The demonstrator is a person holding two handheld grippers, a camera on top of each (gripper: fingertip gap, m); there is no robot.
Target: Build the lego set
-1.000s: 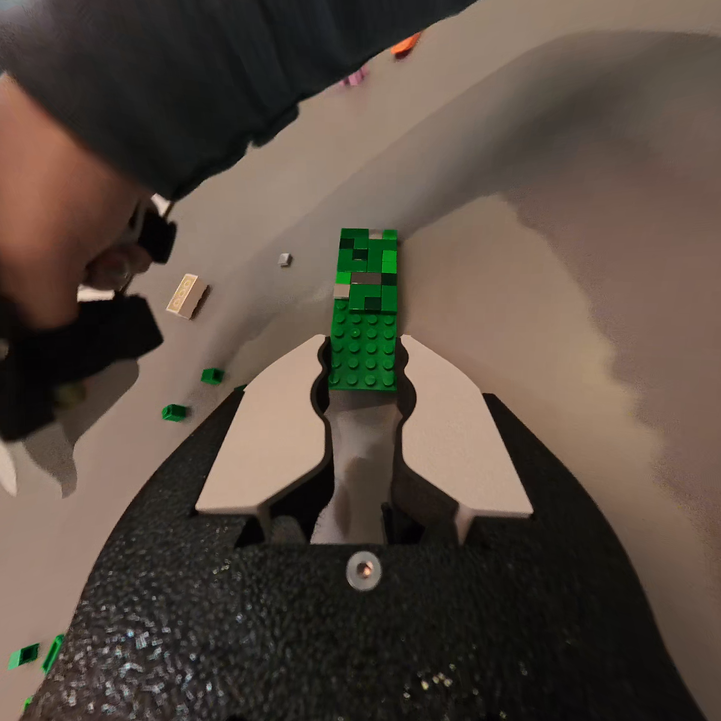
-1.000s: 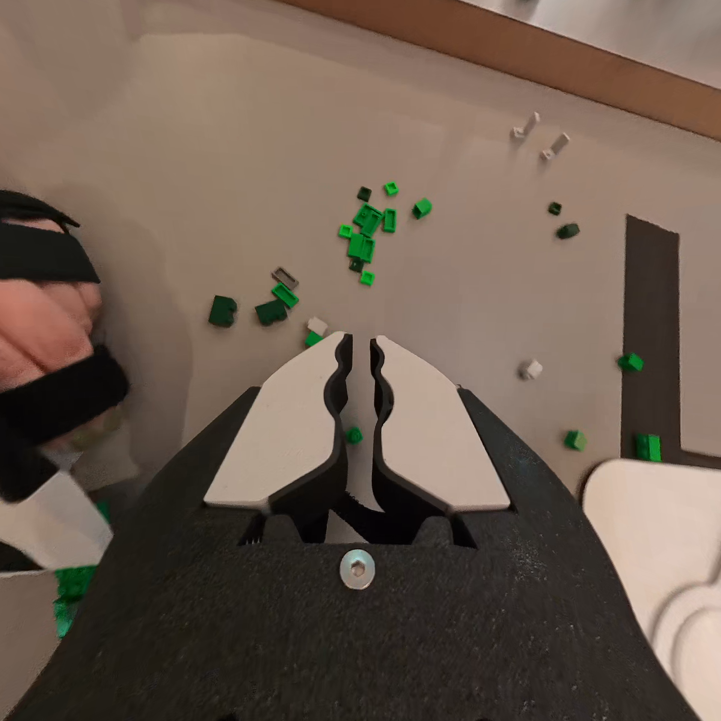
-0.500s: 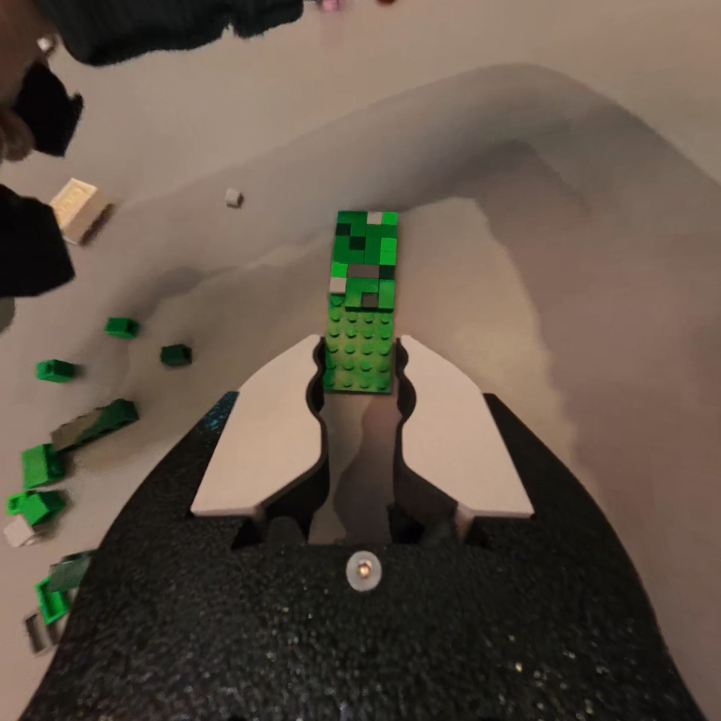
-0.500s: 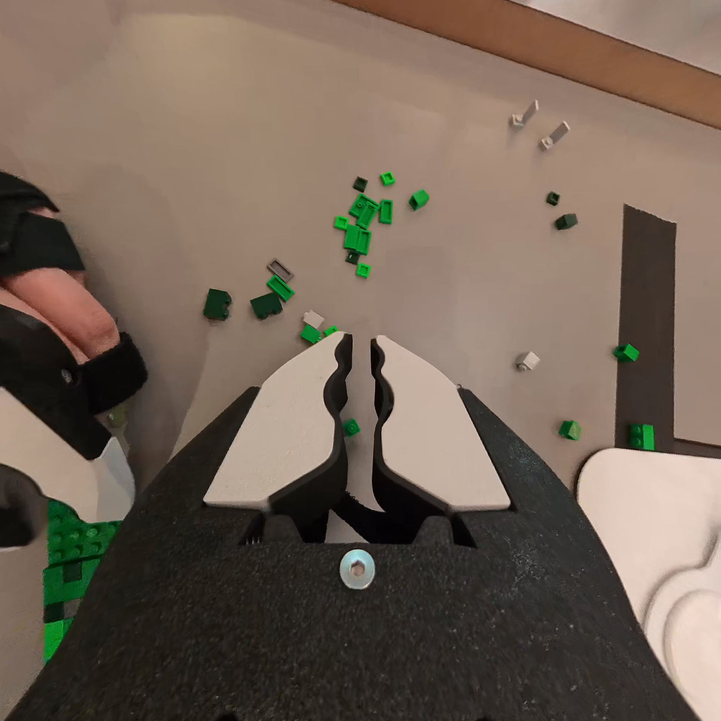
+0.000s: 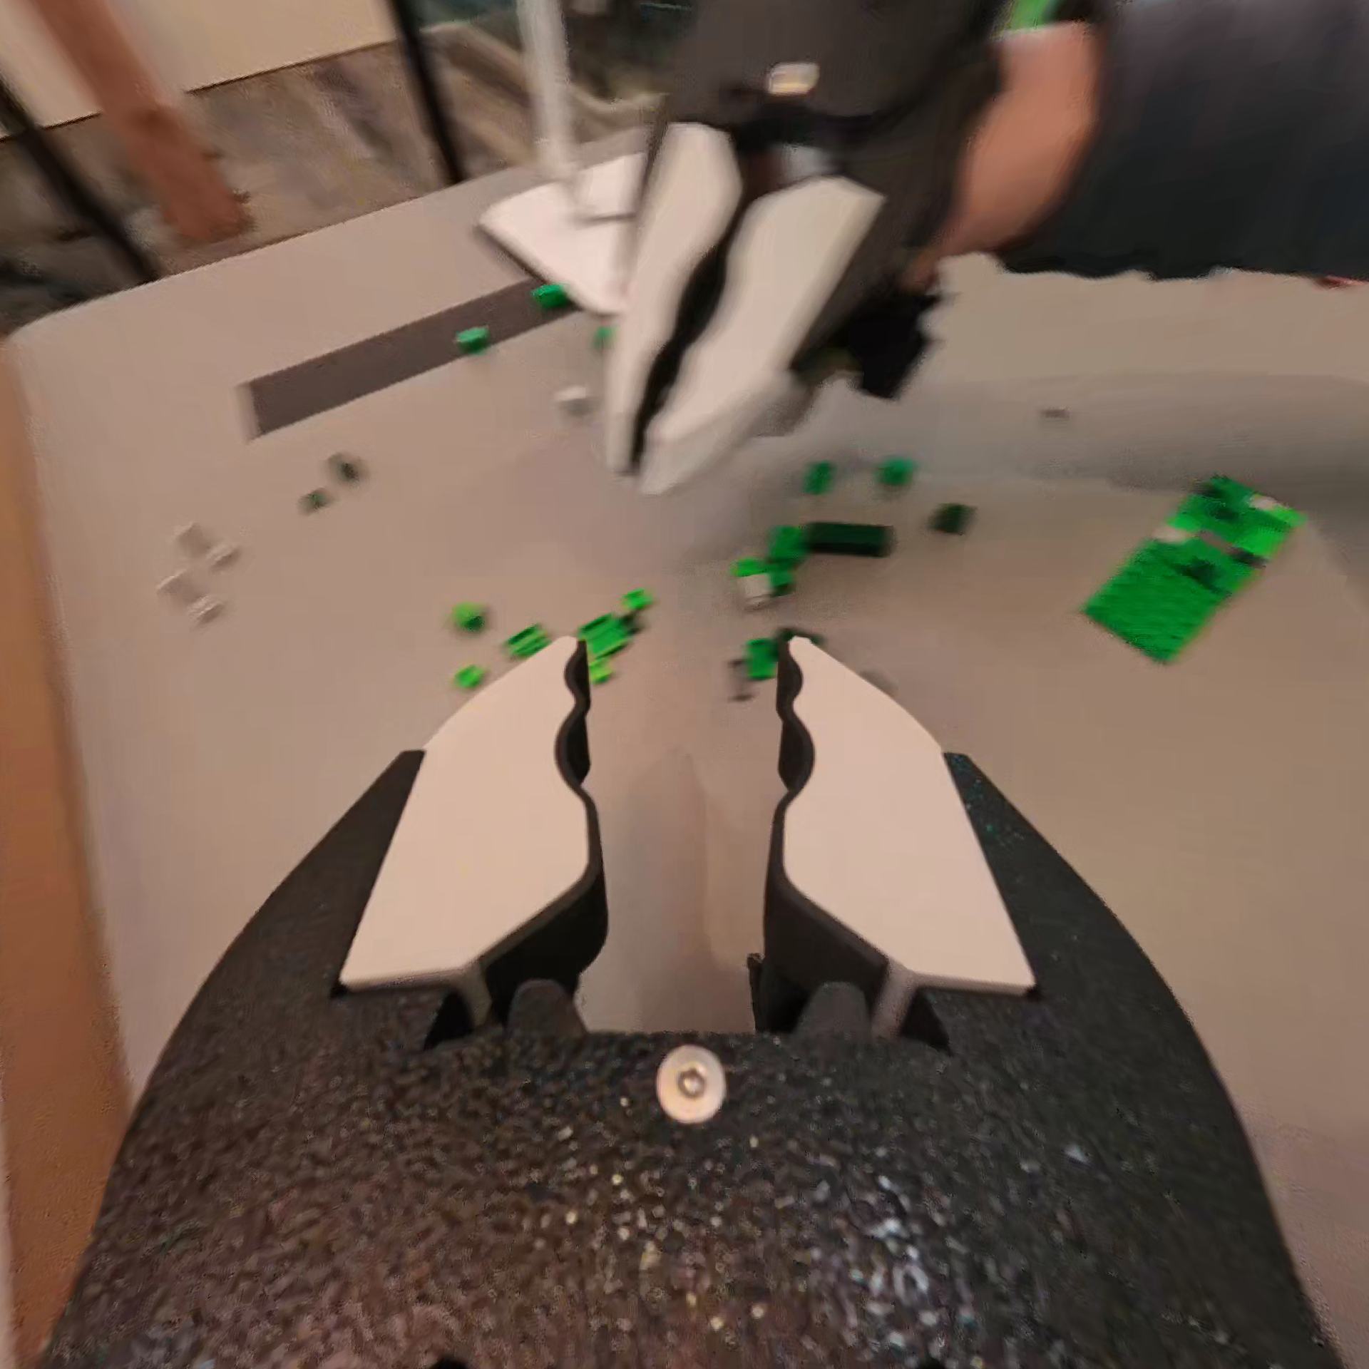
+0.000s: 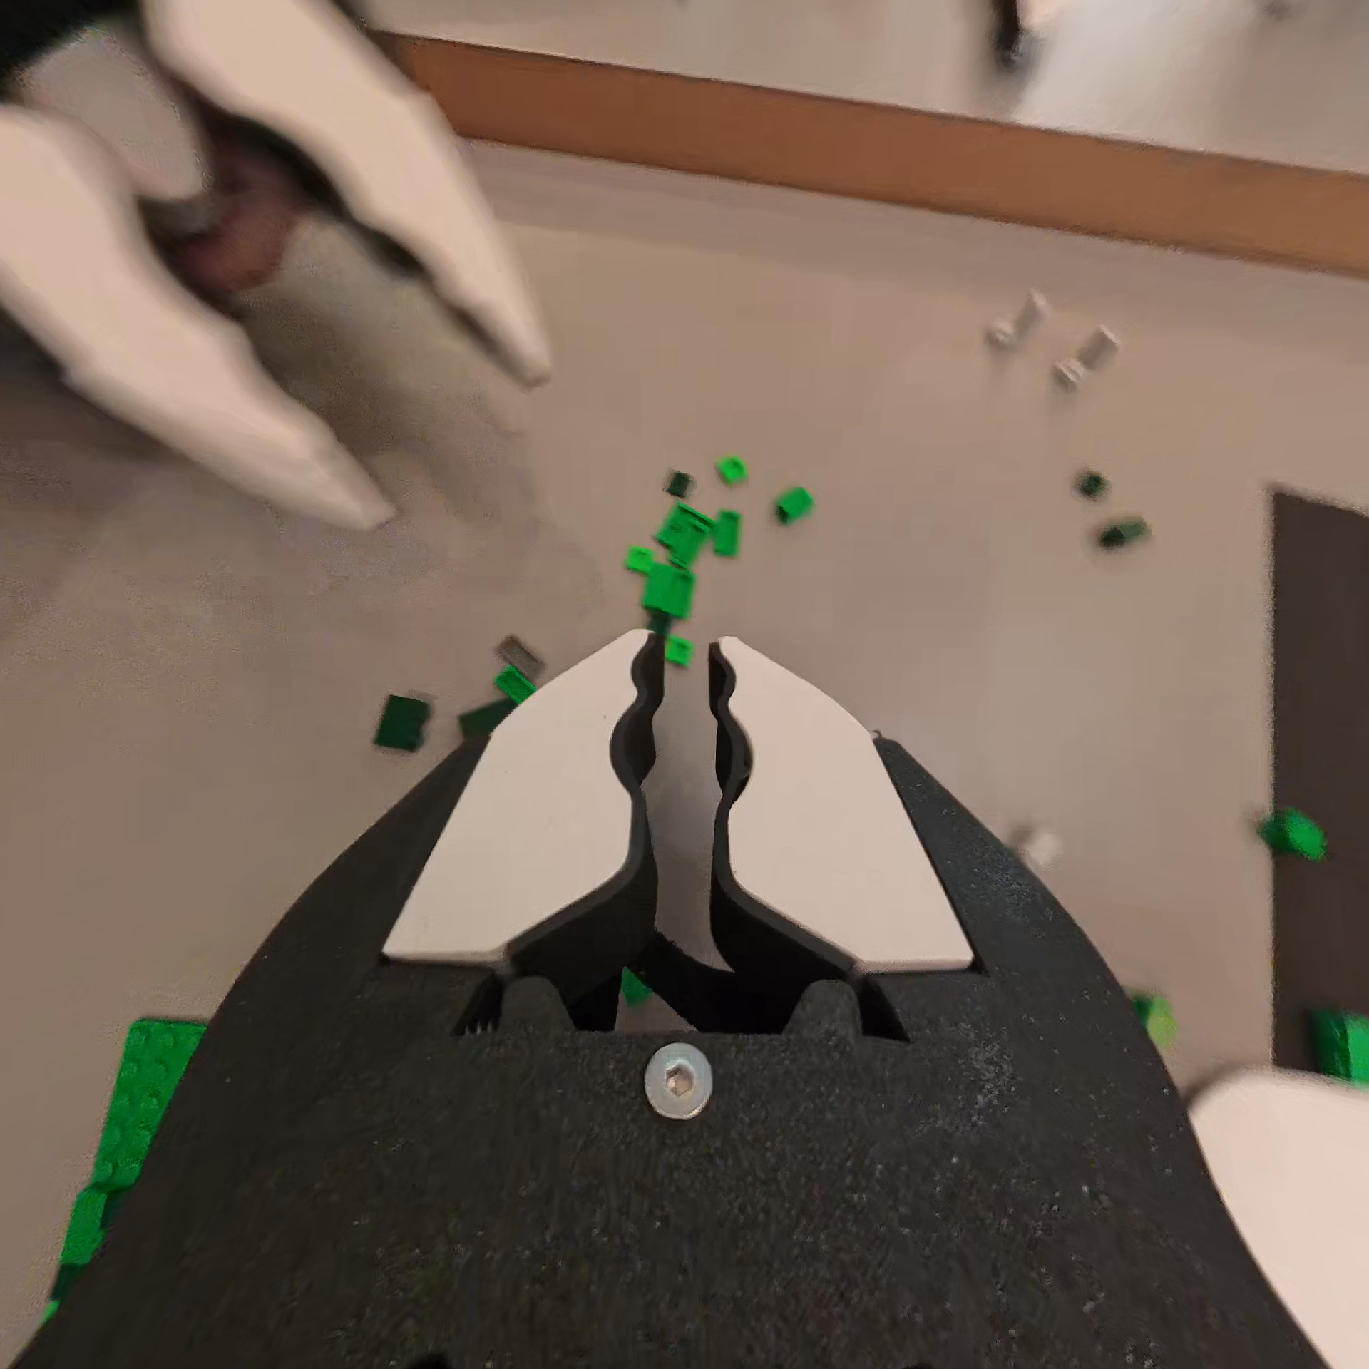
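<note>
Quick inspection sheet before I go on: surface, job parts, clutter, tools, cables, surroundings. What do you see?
Surface: pale grey table with a dark strip set in it.
Job's things: partly tiled green plate lies flat on the table, held by neither tool.
Clutter: loose green pieces scattered mid-table; a few small grey pieces farther off.
Tools: left tool open and empty; right tool nearly shut with a narrow gap, empty.
Cables: nothing seen.
Surroundings: wooden table edge; a white stand base on the far side; a person's forearm behind the right tool.
</note>
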